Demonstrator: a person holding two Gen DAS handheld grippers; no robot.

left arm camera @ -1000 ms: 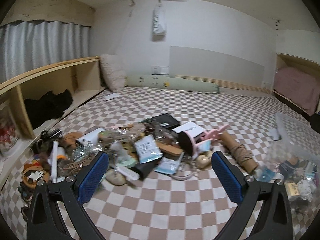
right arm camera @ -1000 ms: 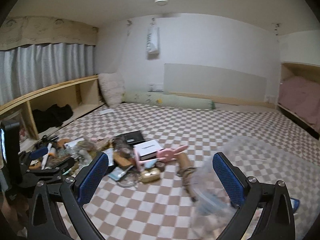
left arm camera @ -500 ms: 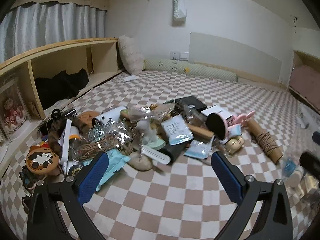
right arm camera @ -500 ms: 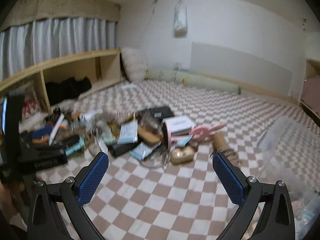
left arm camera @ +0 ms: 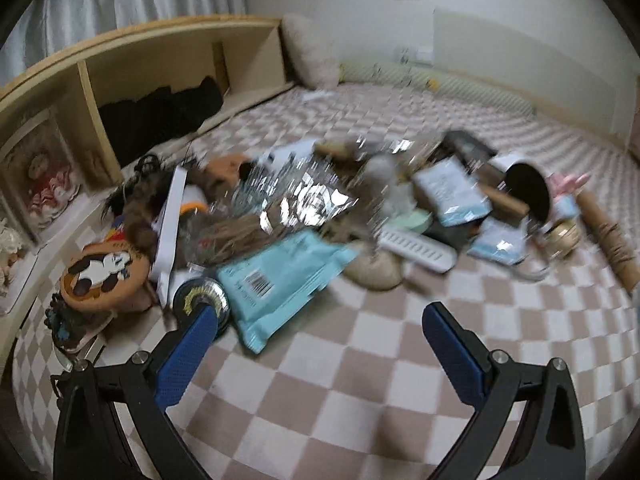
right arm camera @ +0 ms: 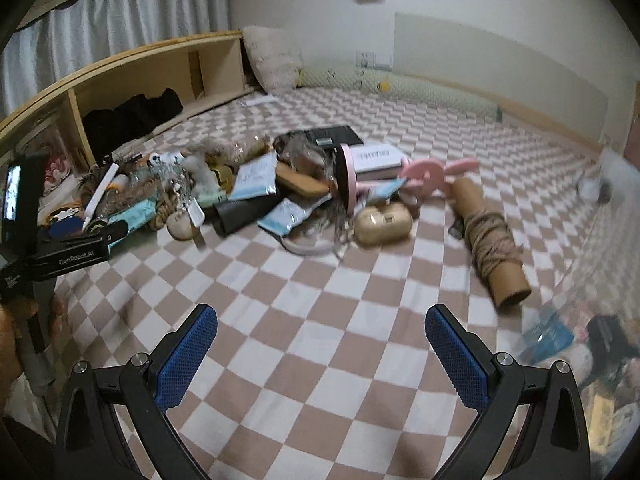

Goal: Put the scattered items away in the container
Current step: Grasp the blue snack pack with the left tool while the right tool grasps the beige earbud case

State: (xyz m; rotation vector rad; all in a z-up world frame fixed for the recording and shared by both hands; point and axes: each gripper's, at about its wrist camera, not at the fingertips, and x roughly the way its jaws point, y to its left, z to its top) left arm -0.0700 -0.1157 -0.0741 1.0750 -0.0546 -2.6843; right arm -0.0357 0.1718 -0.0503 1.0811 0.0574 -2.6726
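Left gripper [left arm camera: 320, 322] now lower and nearer the pile's left end by teal packet [left arm camera: 286, 270]; right gripper [right arm camera: 320, 326] nearer cardboard tube [right arm camera: 494, 246].

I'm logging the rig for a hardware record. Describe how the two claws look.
Both match: the left claw and right claw have black angular arms, silver screws and blue dimpled pads. The right view shows the left unit's black body lettered "GenRobot.AI" and a small lit screen.

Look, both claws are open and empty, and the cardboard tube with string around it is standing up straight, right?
Not quite. The cardboard tube is lying on its side on the checkered blanket, not standing up; the right wrist view shows this clearly. The rest holds: the left claw and the right claw are both open and empty.
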